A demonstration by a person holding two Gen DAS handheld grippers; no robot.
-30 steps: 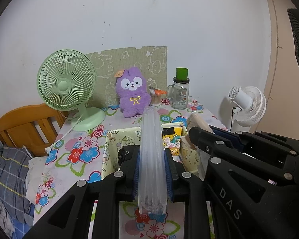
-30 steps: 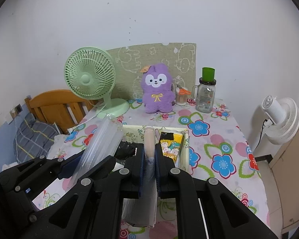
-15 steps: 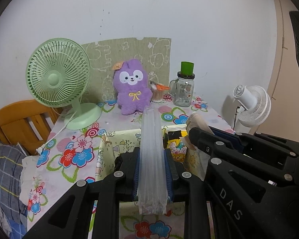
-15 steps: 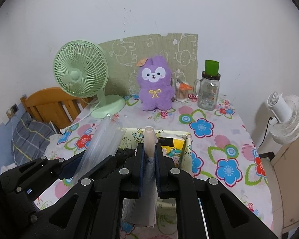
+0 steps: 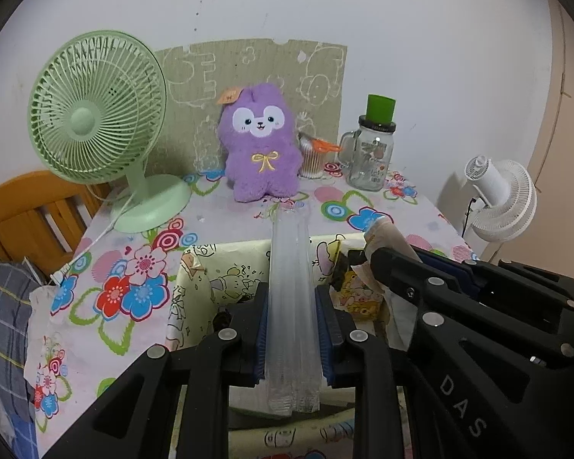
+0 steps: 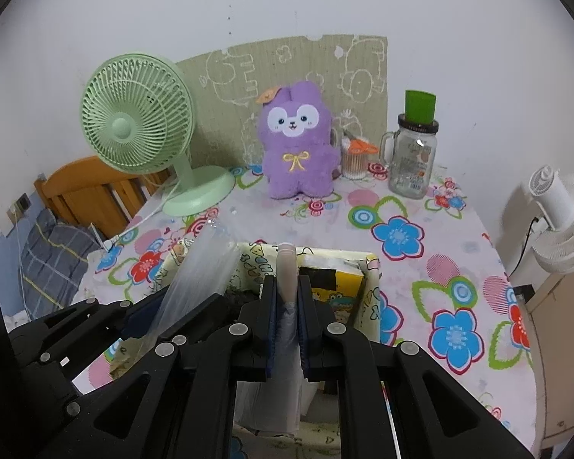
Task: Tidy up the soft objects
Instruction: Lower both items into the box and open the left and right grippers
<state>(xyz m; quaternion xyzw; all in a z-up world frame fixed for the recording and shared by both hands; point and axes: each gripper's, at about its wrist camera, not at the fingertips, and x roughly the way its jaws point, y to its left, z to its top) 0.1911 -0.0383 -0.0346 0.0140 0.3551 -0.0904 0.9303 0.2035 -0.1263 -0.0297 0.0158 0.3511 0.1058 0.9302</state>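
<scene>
Both claws hover side by side over the near end of a cream cartoon-print fabric box (image 6: 371,290), which serves as the landmark here. The left claw (image 5: 291,329) is level and points straight ahead along the tabletop (image 6: 459,267), its blue pads clamped on a clear folded plastic bag (image 5: 291,306) that stands up between them and reaches forward above the box's left half. The right claw (image 6: 287,317) sits just to the right of the left one, also level and pointing toward the far wall, its pads pressed together on a pale, thin plastic-wrapped item (image 6: 287,267); the tip of this item pokes out ahead of the pads, over the middle of the box, and more crumpled film hangs down below the claw. In the left wrist view the right claw's black frame (image 5: 478,306) crosses the lower right, with the pale item's end (image 5: 382,233) showing over the box's right rim.

Inside the box, on its right side, lies a yellow cartoon-print pack (image 6: 333,294); something dark sits in the left side, too hidden to name.

Beyond the box, at the far edge of the tabletop, a purple plush toy (image 6: 296,141) sits upright against a green printed board (image 6: 325,61). Left of the plush stands a green desk fan (image 6: 137,126); right of it a cup of cotton swabs (image 6: 354,160) and a glass jar with a green cap (image 6: 413,153). A white fan (image 6: 558,222) stands off the tabletop, far right of the box.
</scene>
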